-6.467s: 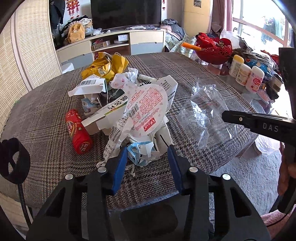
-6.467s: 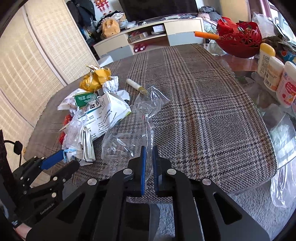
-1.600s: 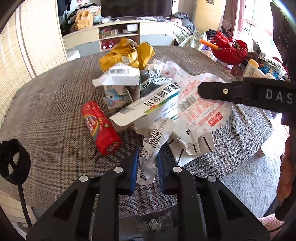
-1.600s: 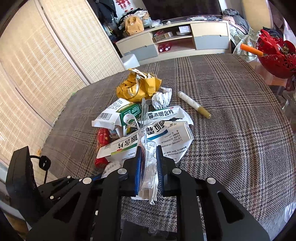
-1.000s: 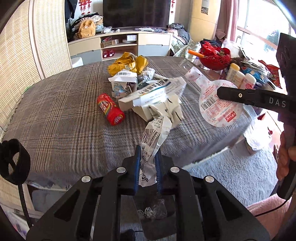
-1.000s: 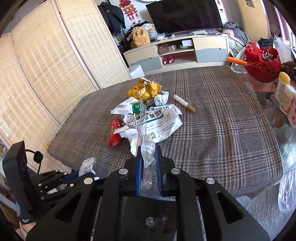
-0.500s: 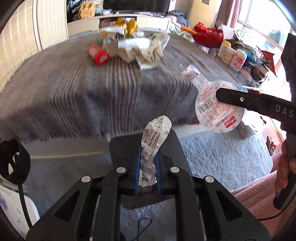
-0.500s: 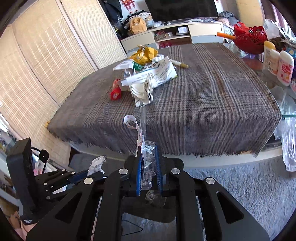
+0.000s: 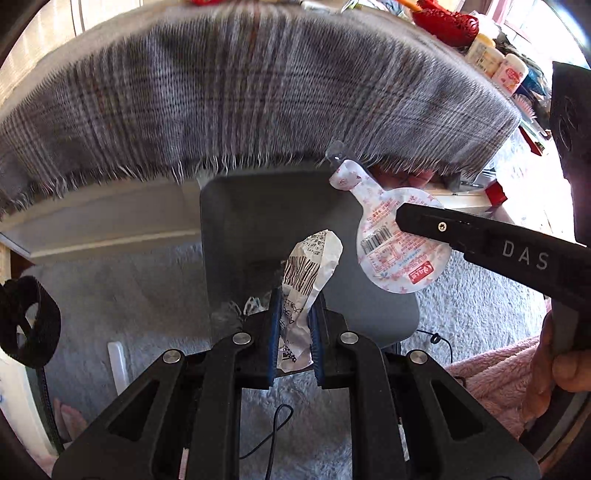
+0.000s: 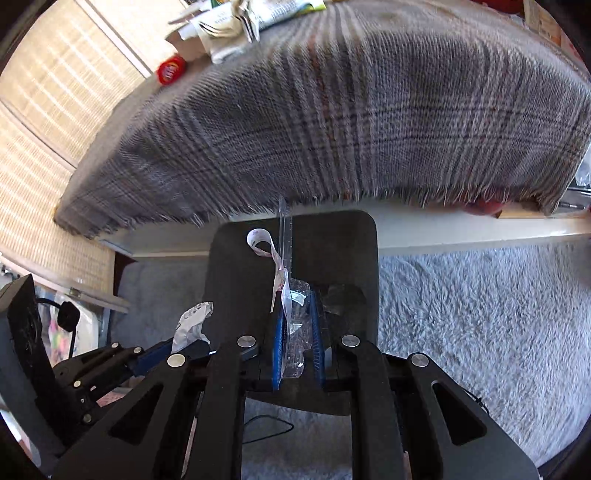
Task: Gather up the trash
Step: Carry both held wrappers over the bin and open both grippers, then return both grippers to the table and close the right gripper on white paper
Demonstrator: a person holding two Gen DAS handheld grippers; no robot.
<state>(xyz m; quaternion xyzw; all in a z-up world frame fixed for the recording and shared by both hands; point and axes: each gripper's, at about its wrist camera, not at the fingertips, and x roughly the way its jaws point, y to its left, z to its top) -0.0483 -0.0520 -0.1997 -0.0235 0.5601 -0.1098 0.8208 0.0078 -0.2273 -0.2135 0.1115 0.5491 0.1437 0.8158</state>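
In the left wrist view my left gripper (image 9: 295, 299) is shut on a crumpled white wrapper (image 9: 310, 266) with a barcode. It hangs over a dark grey bin (image 9: 251, 221) that stands on the floor under the table edge. To its right, my right gripper (image 9: 404, 221) clamps a round pink-printed lid (image 9: 384, 254) above the same bin. In the right wrist view my right gripper (image 10: 297, 299) is shut on clear plastic (image 10: 297, 325) and the lid (image 10: 275, 266), seen edge-on, over the bin (image 10: 332, 243). My left gripper (image 10: 177, 345) shows at lower left with the wrapper (image 10: 192, 321).
The plaid-covered table (image 10: 332, 110) fills the upper part of both views, with its fringe just beyond the bin. A trash pile (image 10: 236, 22) and a red tube (image 10: 170, 70) lie on it. A grey shaggy rug (image 10: 480, 314) covers the floor. Bottles (image 9: 491, 59) stand at the far right.
Both grippers have sunk from above the tabletop to below its edge and now hang over the bin. Each still holds its trash.
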